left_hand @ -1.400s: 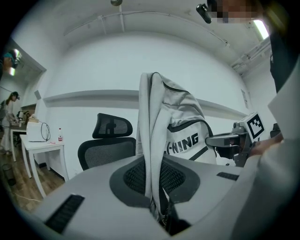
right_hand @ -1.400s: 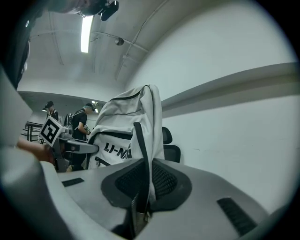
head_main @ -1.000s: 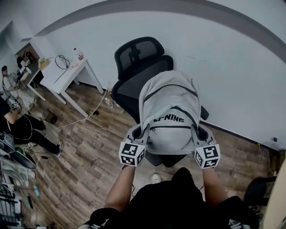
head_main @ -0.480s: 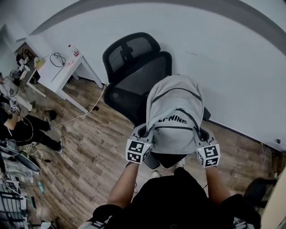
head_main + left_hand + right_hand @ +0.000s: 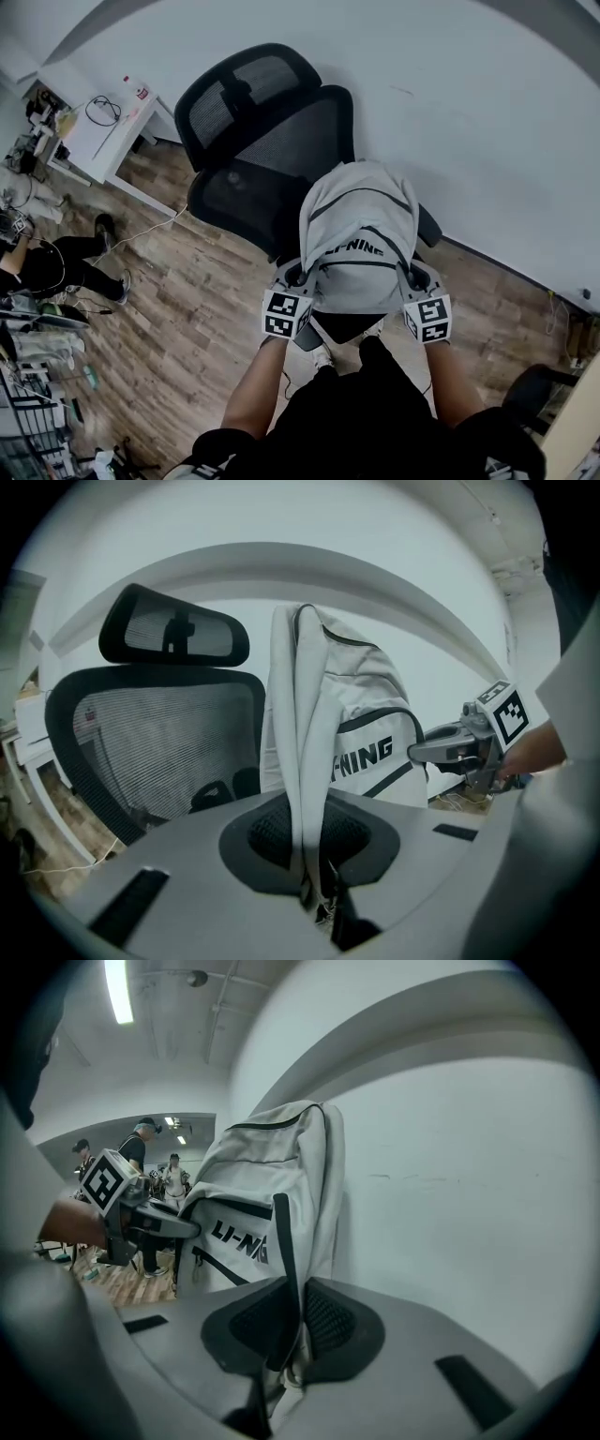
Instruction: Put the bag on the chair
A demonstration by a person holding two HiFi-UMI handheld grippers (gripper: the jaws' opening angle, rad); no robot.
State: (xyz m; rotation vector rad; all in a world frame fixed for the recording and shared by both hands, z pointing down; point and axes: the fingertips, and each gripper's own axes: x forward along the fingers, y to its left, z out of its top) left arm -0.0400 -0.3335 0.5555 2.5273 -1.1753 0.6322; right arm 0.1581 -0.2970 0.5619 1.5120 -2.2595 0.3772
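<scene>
A light grey backpack (image 5: 359,242) with black trim and lettering hangs in the air in front of me, held by both grippers. My left gripper (image 5: 298,281) is shut on the bag's left shoulder strap (image 5: 305,789). On the other side, my right gripper (image 5: 416,282) is shut on the right strap (image 5: 284,1269). The black mesh office chair (image 5: 272,155) with a headrest stands against the white wall, behind and to the left of the bag. In the left gripper view the chair's mesh back (image 5: 169,738) fills the left side, next to the bag (image 5: 375,742).
A white desk (image 5: 103,131) with a bottle and cables stands at the far left by the wall. A person in black (image 5: 56,272) sits on the wooden floor at the left among clutter. A dark object (image 5: 534,394) sits at the lower right.
The view has swung so the chair now lies further left and larger. The bag stays held in both grippers in front of me, slightly lower in the picture.
</scene>
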